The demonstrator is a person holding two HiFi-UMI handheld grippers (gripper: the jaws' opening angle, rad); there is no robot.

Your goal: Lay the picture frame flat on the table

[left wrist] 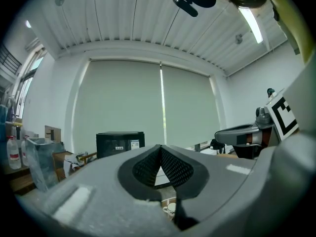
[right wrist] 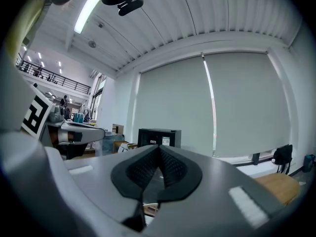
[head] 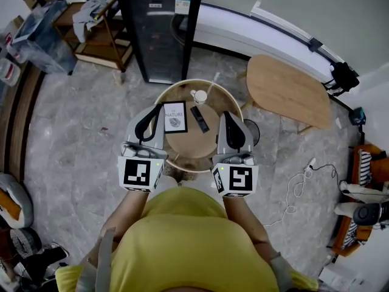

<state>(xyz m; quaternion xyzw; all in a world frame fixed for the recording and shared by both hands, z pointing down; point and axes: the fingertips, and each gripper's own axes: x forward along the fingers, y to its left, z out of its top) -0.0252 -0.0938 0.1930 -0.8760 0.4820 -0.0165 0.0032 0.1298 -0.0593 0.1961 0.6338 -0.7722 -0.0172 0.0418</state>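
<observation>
On the small round wooden table (head: 188, 140), the picture frame (head: 175, 116), black-edged with a white print, appears to lie face up at the left of centre. A black remote (head: 200, 118) lies beside it and a white cup (head: 199, 96) stands behind them. My left gripper (head: 151, 112) hovers just left of the frame with its jaws shut and nothing between them. My right gripper (head: 230, 117) is right of the remote, also shut and empty. Both gripper views point up and out at the room; the left gripper (left wrist: 160, 147) and the right gripper (right wrist: 159, 147) show closed pads.
A black cabinet (head: 159, 29) stands behind the round table, with a cluttered wooden shelf (head: 100, 32) to its left. An oval wooden table (head: 289, 90) is at the right. A white cable (head: 298, 187) trails across the tiled floor.
</observation>
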